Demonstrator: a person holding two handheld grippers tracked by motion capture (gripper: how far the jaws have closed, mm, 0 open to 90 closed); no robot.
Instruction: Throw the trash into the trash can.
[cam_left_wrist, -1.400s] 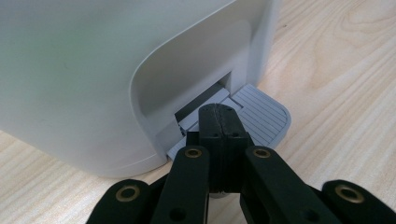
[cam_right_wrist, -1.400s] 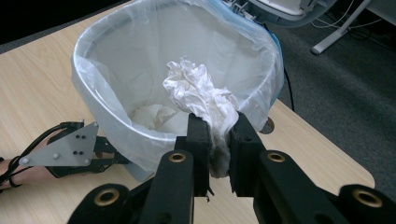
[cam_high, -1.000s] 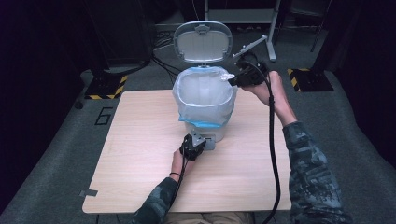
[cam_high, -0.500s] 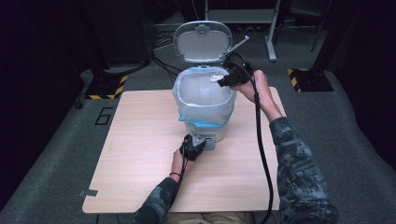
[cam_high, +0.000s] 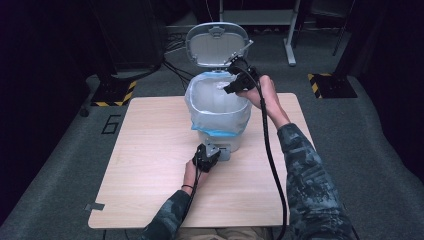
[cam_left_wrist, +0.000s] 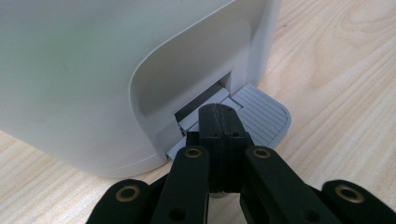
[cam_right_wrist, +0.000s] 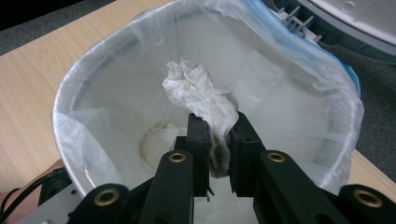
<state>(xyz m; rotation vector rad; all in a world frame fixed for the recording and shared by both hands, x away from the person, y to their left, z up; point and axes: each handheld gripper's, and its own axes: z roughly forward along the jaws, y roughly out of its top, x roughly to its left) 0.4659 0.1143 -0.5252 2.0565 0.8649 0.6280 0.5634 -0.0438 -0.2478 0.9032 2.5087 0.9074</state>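
A white pedal bin (cam_high: 220, 142) lined with a clear plastic bag (cam_high: 215, 107) stands mid-table, its lid (cam_high: 217, 45) tipped up and open. My right gripper (cam_high: 234, 86) hangs over the bin's mouth at the far right rim. In the right gripper view it (cam_right_wrist: 218, 128) is shut on a crumpled white tissue (cam_right_wrist: 196, 91) above the bag's (cam_right_wrist: 303, 93) opening. My left gripper (cam_high: 206, 156) is at the bin's foot. In the left gripper view its shut jaws (cam_left_wrist: 219, 119) rest tip-down on the grey ribbed pedal (cam_left_wrist: 264, 116) at the base of the bin (cam_left_wrist: 93, 70).
Another crumpled wad (cam_right_wrist: 156, 144) lies at the bottom of the bag. The wooden table (cam_high: 150, 150) has bare room to the left and right of the bin. Beyond the far edge are a dark floor and stand bases (cam_high: 112, 92).
My right gripper has moved left and slightly down with the tissue, from beside the lid to over the bin's opening. The left gripper has stayed on the pedal and the lid stays up.
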